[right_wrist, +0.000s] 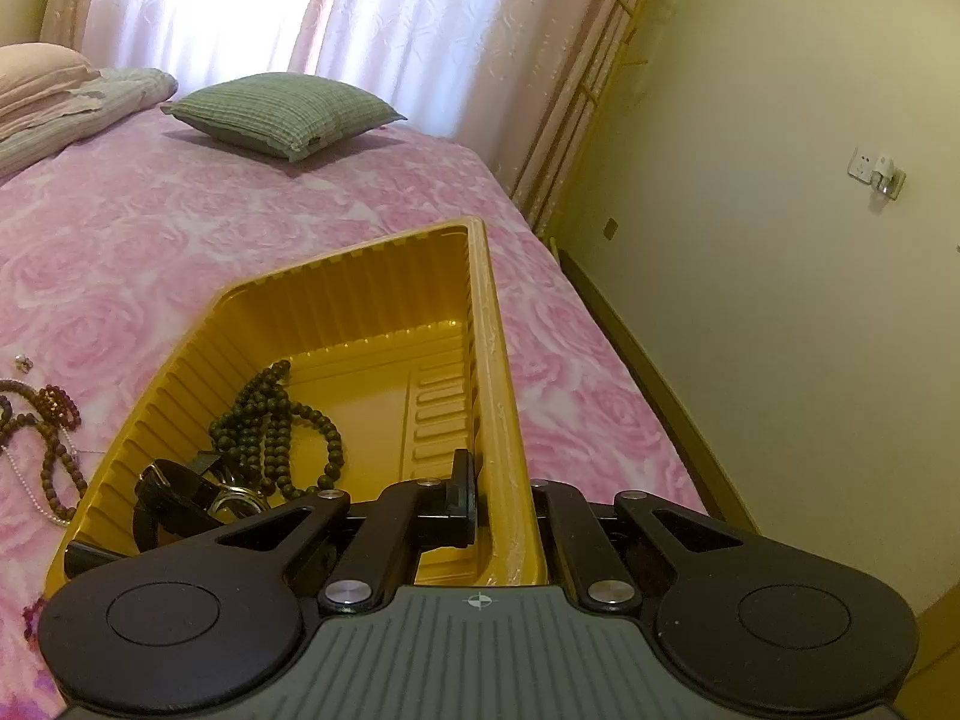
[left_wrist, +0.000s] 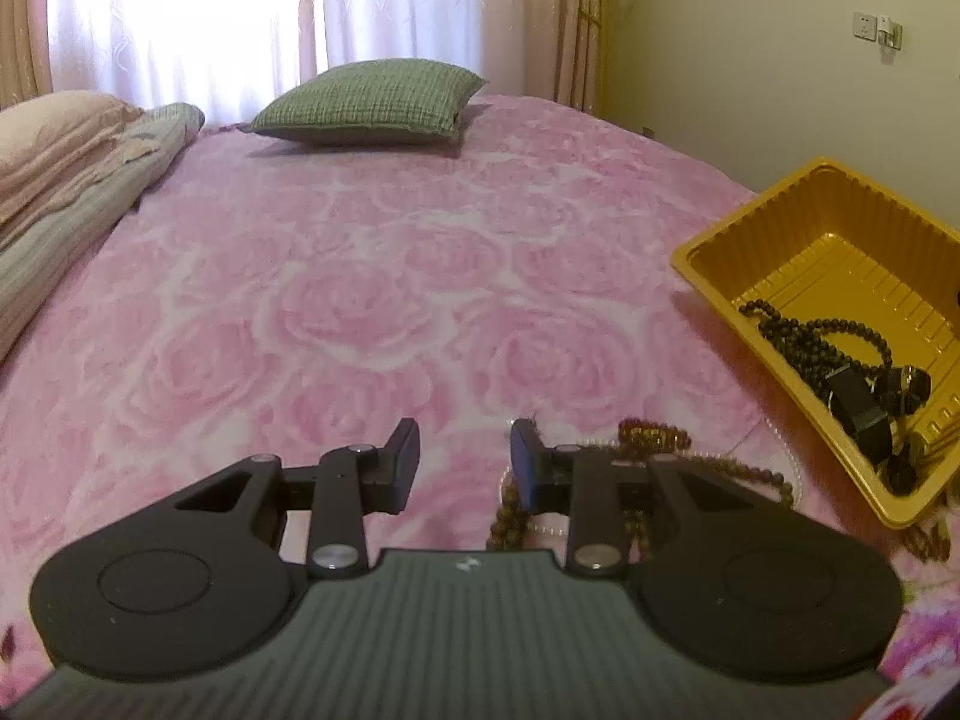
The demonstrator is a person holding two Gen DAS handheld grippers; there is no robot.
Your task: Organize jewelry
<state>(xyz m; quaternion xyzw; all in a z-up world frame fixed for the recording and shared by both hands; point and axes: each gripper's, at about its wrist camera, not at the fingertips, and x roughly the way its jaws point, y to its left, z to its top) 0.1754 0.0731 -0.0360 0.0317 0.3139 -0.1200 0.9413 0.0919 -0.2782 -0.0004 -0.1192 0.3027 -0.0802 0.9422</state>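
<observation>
Nearest the right wrist camera, the right gripper (right_wrist: 503,498) has its jaws pinching the near right wall of the yellow tray (right_wrist: 489,324), one finger inside the tray and the other outside it, with the rim running between them. Inside the tray, toward its near left corner, lies a coil of dark beads (right_wrist: 276,420) touching a black strap with a metal buckle (right_wrist: 180,489). Left of the tray, on the pink rose-patterned bedspread (right_wrist: 120,240), more jewelry lies loose: brown bead strands (right_wrist: 51,456), a small reddish bead cluster (right_wrist: 57,402) and a thin string of pale pearls (right_wrist: 36,498). Seen from the left wrist, the left gripper (left_wrist: 463,459) is over the bedspread well left of the tray, its jaws spread partway with nothing between them; the brown beads lie just beside and partly under its right finger. Far beyond the tray, a green checked cushion (left_wrist: 372,99) rests on the bed before the pale curtains (left_wrist: 198,12), folded bedding (left_wrist: 72,168) lies at the bed's left side, and a wall socket (right_wrist: 873,171) is on the yellowish wall right of the tray.
</observation>
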